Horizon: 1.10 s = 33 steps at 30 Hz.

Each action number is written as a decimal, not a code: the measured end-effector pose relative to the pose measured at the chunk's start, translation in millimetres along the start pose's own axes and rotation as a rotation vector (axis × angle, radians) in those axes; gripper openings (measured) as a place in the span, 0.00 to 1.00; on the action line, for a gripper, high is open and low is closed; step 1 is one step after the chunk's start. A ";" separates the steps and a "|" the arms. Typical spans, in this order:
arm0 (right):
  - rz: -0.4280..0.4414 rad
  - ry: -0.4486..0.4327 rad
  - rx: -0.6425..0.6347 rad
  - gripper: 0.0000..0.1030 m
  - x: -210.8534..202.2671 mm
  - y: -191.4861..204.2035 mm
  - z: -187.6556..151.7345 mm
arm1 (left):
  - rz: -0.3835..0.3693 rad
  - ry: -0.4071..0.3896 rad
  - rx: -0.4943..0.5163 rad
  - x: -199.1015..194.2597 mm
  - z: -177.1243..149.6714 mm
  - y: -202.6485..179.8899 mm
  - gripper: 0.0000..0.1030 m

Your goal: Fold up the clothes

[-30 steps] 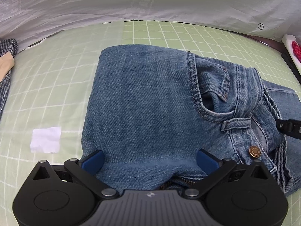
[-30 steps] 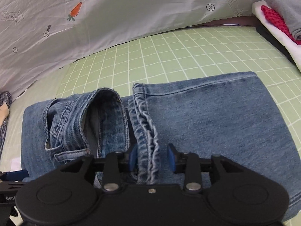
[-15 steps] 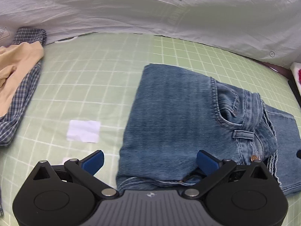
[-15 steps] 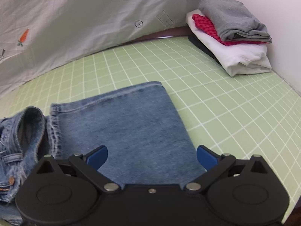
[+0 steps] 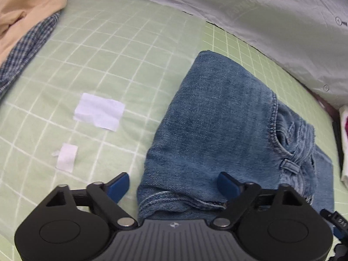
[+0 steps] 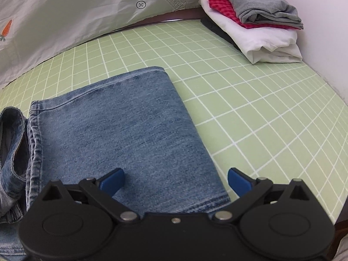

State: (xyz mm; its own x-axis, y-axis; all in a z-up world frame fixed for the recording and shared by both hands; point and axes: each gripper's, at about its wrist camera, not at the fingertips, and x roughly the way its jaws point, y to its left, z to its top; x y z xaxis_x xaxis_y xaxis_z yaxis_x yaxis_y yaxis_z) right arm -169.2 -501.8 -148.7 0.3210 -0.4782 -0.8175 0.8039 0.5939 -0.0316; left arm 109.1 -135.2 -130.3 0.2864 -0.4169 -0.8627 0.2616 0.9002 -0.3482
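Observation:
Folded blue jeans (image 5: 219, 126) lie flat on the green grid mat (image 5: 113, 50). In the left wrist view, my left gripper (image 5: 173, 184) is open and empty over the jeans' near left corner; its left finger is over the mat, its right finger over denim. In the right wrist view, the folded leg panel (image 6: 121, 134) lies in front, with the waistband (image 6: 13, 143) at the left. My right gripper (image 6: 176, 179) is open and empty over the jeans' near right corner.
Two white paper scraps (image 5: 97, 111) lie on the mat left of the jeans. A heap of tan and plaid clothes (image 5: 24, 24) sits far left. A stack of folded clothes (image 6: 254, 21) stands far right. A white cloth backdrop (image 6: 65, 10) hangs behind.
My right gripper opened, let go of the jeans' hem fold and moved right. My left gripper, open throughout, pulled back and swung left, away from the jeans' middle.

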 end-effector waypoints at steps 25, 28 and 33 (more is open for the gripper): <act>-0.032 -0.016 0.033 1.00 6.2 -105.0 30.8 | -0.244 -0.290 0.171 -87.9 -33.9 -164.6 0.21; -0.029 -0.017 0.019 1.00 14.8 -126.5 38.5 | -0.246 -0.268 0.257 -72.4 -52.9 -206.5 0.21; -0.029 -0.015 0.003 1.00 33.5 -167.5 50.8 | -0.261 -0.196 0.336 -36.1 -77.9 -266.8 0.21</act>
State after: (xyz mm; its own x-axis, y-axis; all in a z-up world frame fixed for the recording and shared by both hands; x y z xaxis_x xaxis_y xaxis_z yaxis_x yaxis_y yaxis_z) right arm -267.7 -650.2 -141.6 0.3047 -0.5046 -0.8078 0.8145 0.5777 -0.0536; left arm -42.8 -350.5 -34.9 0.3320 -0.6690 -0.6649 0.6224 0.6851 -0.3785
